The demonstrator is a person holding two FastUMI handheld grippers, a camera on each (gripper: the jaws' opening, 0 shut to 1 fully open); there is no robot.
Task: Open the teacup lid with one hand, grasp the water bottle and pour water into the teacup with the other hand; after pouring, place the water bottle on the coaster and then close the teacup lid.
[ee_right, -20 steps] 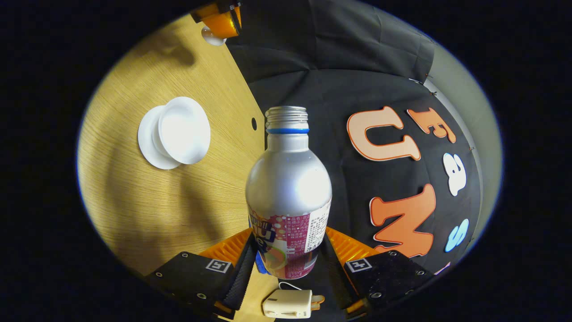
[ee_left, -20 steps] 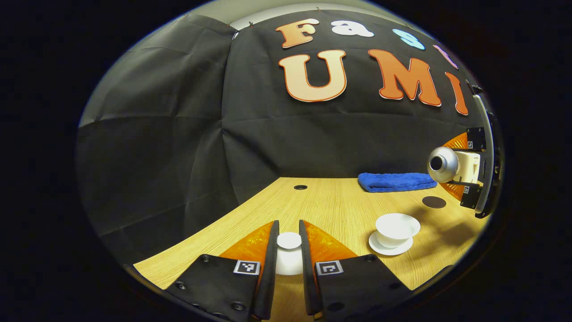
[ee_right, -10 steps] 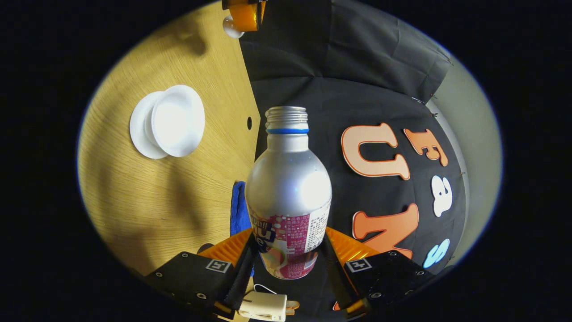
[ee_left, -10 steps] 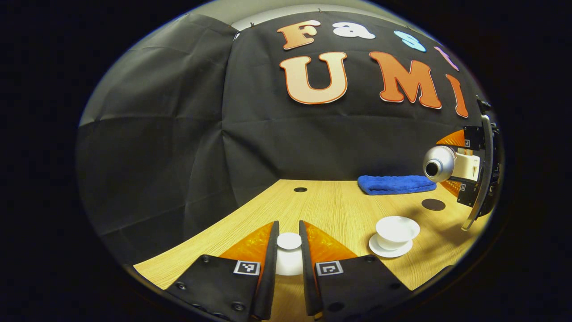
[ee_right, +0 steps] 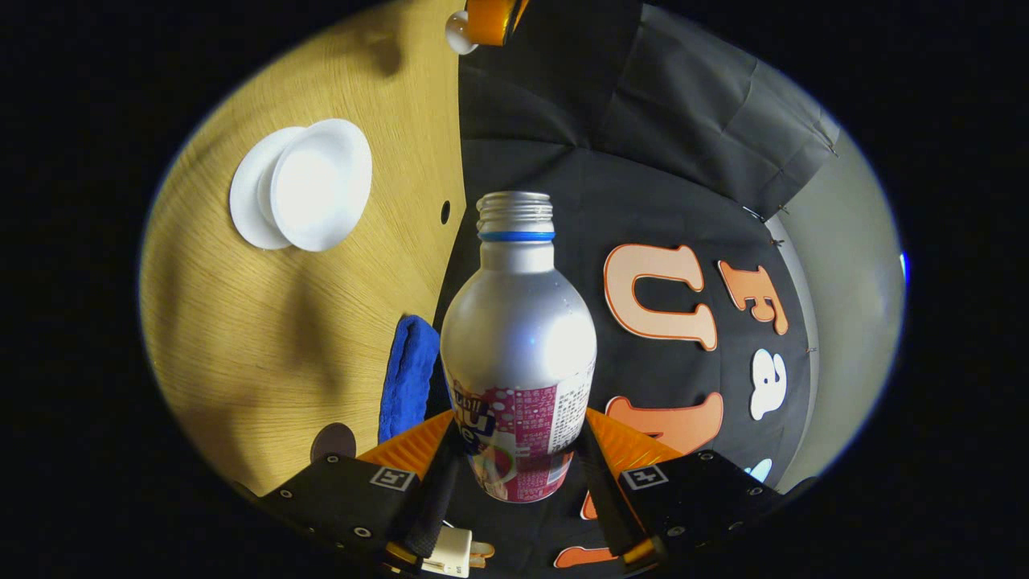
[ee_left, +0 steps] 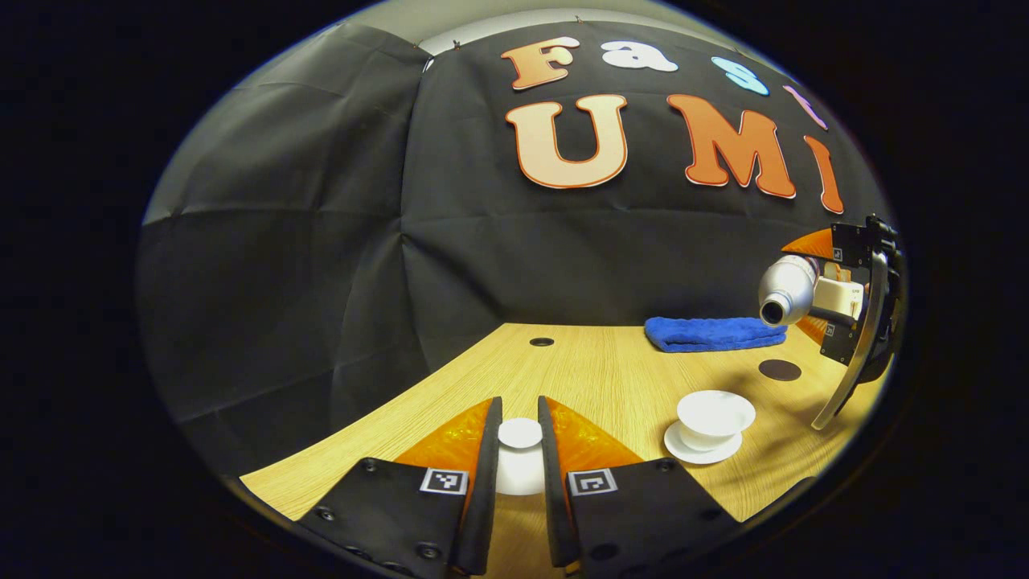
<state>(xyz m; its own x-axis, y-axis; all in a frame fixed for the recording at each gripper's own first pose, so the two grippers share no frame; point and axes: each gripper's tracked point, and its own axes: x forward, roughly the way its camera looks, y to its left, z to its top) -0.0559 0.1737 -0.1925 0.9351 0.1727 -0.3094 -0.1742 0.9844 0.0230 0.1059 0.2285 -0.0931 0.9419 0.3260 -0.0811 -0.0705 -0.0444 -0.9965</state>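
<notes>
Silver bottle (ee_right: 518, 322) lies clamped sideways in the right gripper (ee_right: 514, 474), mouth off the cup (ee_right: 320, 183) at upper left (spill risk); left gripper (ee_left: 520, 482) pinches the lid (ee_left: 520, 433).

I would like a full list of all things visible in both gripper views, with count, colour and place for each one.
teacup lid: one, white, between the left gripper's fingers, low over the table.
teacup: one, white, uncovered, standing on its saucer.
saucer: one, white, under the teacup.
water bottle: one, silver with a pink label, uncapped, tilted on its side in the right gripper.
coaster: one, dark brown, round, bare, behind the teacup.
towel: one, blue, folded at the table's far edge.
table: one, light wood, with a small dark hole.
left gripper: one, closed on the lid.
right gripper: one, clamping the bottle.
</notes>
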